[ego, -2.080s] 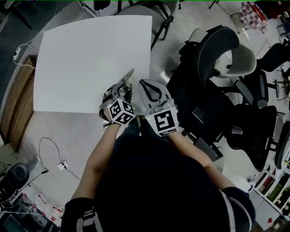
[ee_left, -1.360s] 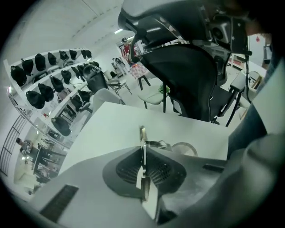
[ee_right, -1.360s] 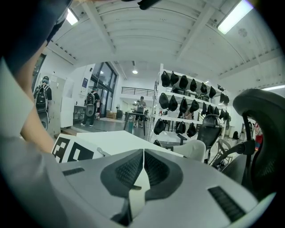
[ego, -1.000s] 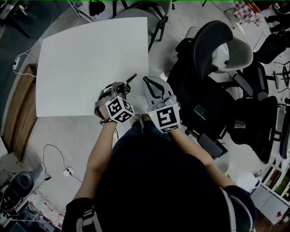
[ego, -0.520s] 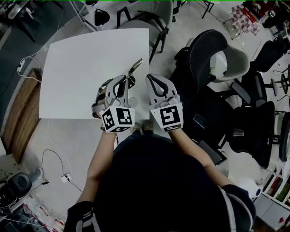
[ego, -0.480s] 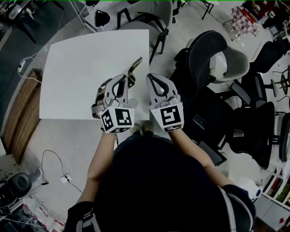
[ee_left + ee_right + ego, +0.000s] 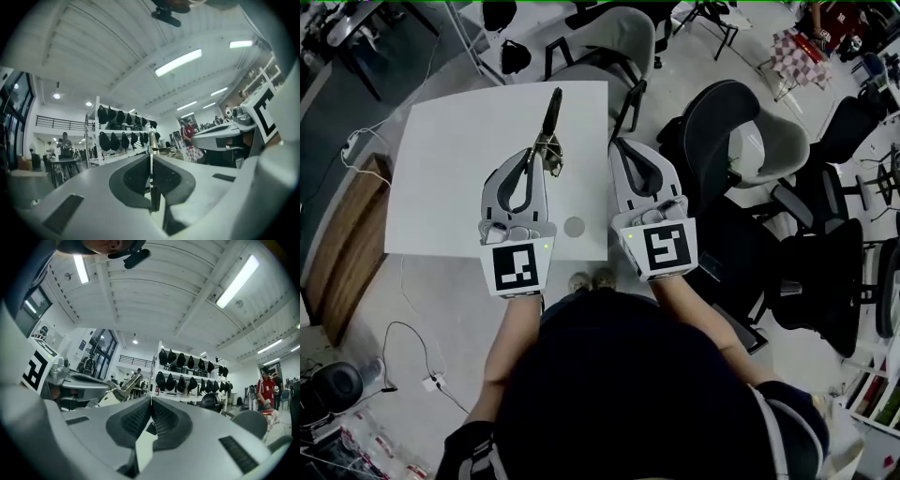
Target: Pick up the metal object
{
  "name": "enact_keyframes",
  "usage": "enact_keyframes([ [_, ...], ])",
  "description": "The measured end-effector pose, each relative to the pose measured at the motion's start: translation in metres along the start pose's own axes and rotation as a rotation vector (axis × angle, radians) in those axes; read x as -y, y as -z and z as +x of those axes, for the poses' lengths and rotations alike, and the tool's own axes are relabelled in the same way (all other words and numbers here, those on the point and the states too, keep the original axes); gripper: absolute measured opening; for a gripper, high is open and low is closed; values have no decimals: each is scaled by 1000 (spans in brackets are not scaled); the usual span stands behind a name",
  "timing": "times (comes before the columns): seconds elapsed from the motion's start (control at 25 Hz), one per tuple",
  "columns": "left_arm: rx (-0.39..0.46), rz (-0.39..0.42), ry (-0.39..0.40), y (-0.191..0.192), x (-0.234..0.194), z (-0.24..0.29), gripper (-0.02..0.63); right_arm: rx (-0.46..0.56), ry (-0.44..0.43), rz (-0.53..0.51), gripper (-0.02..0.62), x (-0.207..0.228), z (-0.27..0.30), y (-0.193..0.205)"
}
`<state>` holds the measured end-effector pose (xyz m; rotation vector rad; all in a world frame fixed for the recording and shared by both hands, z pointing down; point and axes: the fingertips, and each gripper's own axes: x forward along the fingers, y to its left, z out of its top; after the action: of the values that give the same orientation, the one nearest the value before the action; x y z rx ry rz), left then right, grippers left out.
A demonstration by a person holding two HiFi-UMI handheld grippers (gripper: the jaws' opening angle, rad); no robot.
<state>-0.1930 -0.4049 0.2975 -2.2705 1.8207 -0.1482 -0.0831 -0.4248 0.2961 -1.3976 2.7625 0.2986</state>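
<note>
Left gripper (image 7: 536, 152) clamped on thin metal object (image 7: 552, 117), upper centre of frame, over white table (image 7: 441, 178); right gripper (image 7: 621, 143) just beside, jaws together, empty

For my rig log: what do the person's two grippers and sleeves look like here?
Both the left gripper and right gripper are pale grey teardrop-shaped shells with dark ribbed pads and a white cube of black square markers behind. The person wears a dark top, pale-striped at the sleeve.

The table (image 7: 441, 173) is white, the metal object (image 7: 552, 111) dull grey.
</note>
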Motion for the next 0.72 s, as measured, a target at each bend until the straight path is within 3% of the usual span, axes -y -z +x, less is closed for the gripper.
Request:
enact_keyframes([
  [0.28, 36, -103, -51, -19, -21, -11, 23, 21, 14, 19, 28, 3, -6, -29],
  [0.72, 44, -106, -51, -24, -28, -14, 23, -14, 8, 13, 26, -2, -3, -26],
])
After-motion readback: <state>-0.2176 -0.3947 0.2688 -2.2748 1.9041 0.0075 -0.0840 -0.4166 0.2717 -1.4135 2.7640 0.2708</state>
